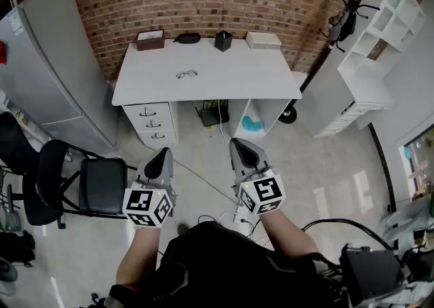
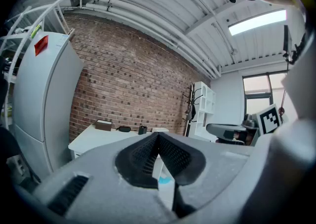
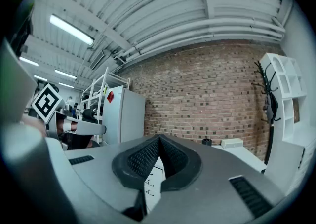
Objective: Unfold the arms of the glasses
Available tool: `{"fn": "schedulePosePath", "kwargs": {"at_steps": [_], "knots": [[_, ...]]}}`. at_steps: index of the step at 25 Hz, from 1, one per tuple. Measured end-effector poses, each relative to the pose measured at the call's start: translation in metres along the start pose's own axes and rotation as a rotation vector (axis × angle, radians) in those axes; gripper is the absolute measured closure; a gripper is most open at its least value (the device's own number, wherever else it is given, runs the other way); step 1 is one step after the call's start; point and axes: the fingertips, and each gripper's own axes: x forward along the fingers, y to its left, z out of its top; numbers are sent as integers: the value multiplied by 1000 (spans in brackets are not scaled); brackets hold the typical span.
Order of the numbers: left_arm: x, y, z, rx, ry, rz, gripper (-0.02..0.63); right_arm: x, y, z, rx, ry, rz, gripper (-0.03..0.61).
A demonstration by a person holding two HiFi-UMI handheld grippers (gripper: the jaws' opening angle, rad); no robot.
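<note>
A pair of dark-framed glasses (image 1: 187, 74) lies on the white desk (image 1: 203, 83) against the brick wall, left of its middle. Both grippers are held level well short of the desk, over the floor. My left gripper (image 1: 163, 158) is shut, its jaw tips meeting with nothing between them (image 2: 157, 136). My right gripper (image 1: 242, 148) is shut too, also empty (image 3: 159, 140). The glasses are too small to make out in either gripper view.
Along the desk's back edge sit a brown box (image 1: 150, 40), a dark case (image 1: 188, 38), a black cup (image 1: 223, 40) and a white box (image 1: 263, 40). A black chair (image 1: 81, 184) stands at left, a grey fridge (image 1: 54, 69) behind it, white shelves (image 1: 380, 22) at right.
</note>
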Motion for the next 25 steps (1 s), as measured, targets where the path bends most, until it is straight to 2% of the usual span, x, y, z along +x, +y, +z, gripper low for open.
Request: {"fn": "schedulePosePath", "kwargs": {"at_steps": [14, 18, 25], "knots": [[-7, 1, 3, -1, -35, -9, 604, 0, 2, 5, 64, -1, 25, 572], [-9, -1, 6, 1, -52, -33, 604, 2, 3, 4, 83, 6, 25, 572], [-15, 12, 7, -15, -53, -35, 604, 9, 14, 4, 124, -4, 44, 571]]}}
